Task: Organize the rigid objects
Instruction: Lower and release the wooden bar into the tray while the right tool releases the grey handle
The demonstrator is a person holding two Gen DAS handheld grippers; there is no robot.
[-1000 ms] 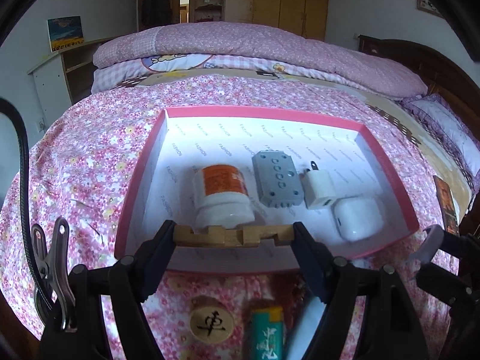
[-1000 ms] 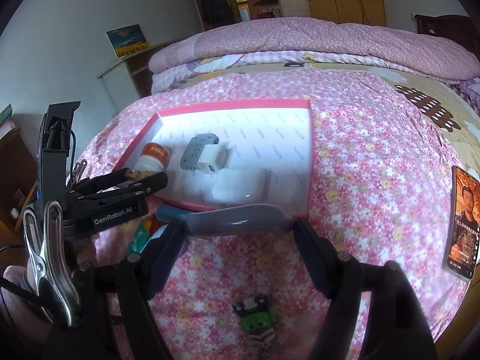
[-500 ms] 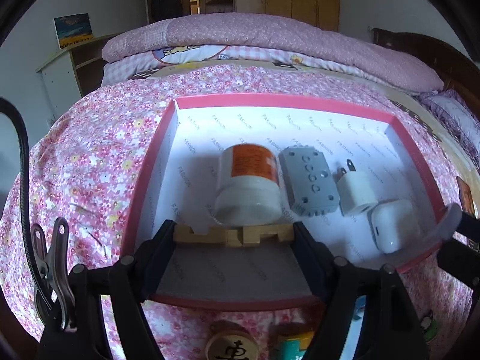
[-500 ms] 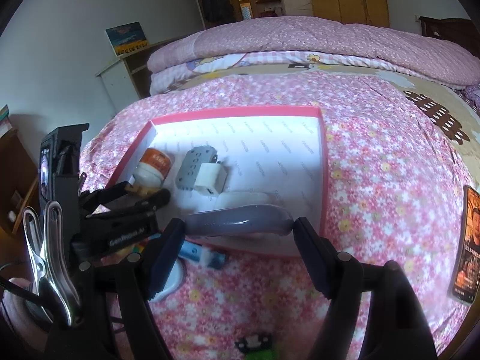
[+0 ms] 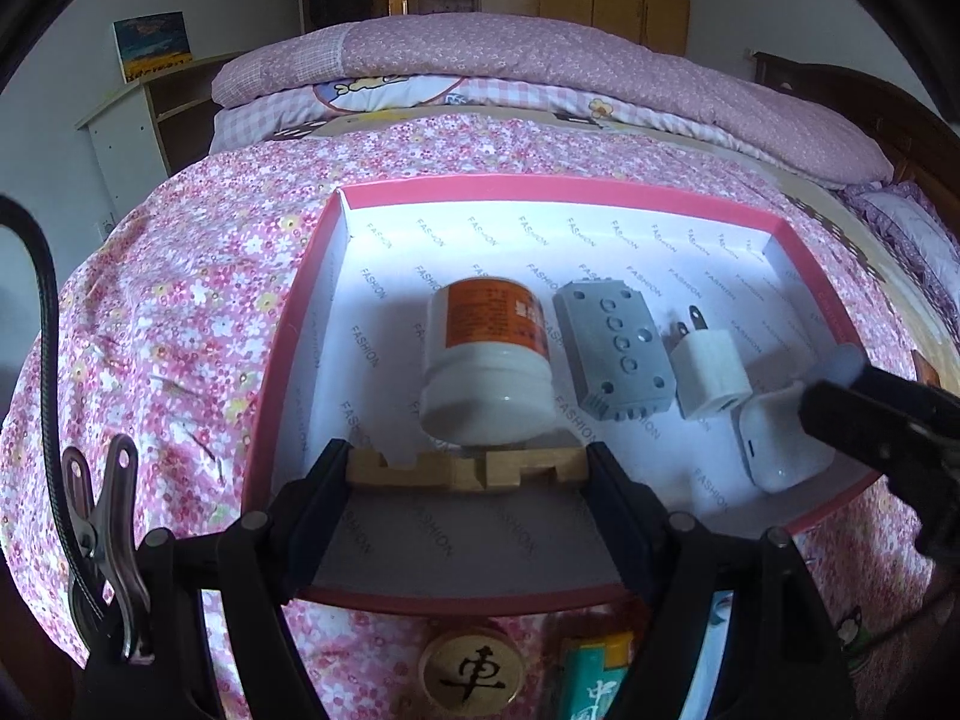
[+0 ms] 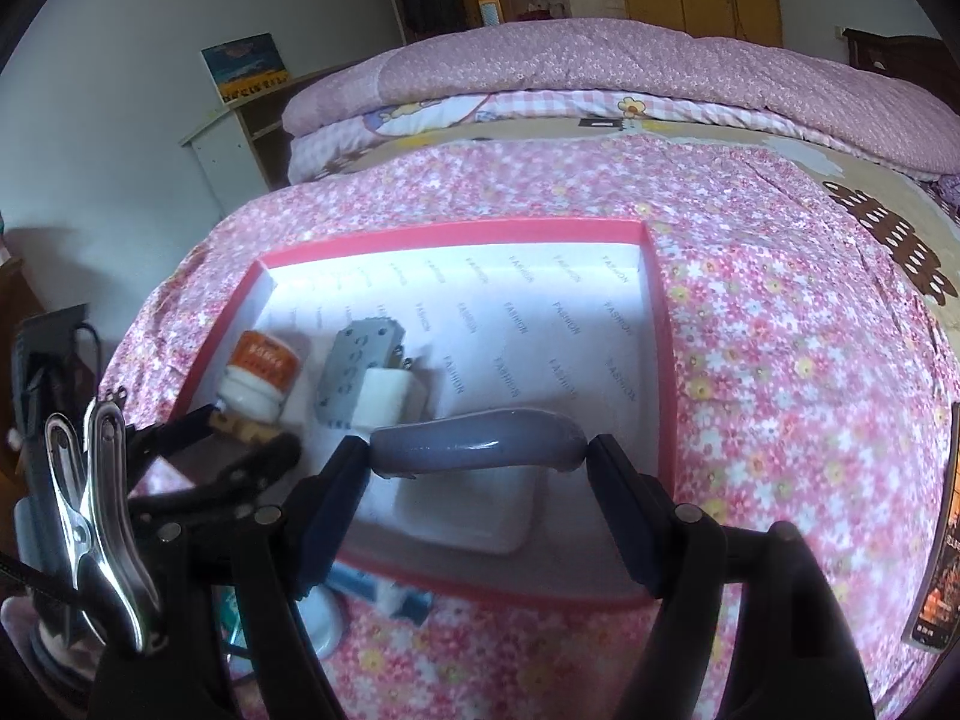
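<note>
Left wrist view: the left gripper is clamped end to end on a notched wooden puzzle piece, held over the near left part of the pink-rimmed box on the bed. Four things are counted lying in the box: one orange-labelled jar, one grey block, one white plug adapter, one white earbud case. One round chess piece and one green tube are left on the bed, short of the box. Right wrist view: the right gripper is clamped on a curved grey handle-like piece, held above the earbud case inside the box's near edge. One phone is seen at the right margin of the bed. Step judged: both held pieces are being placed. Next, each piece should be lowered onto bare box floor and the jaws parted, with the handle kept off the case.
</note>
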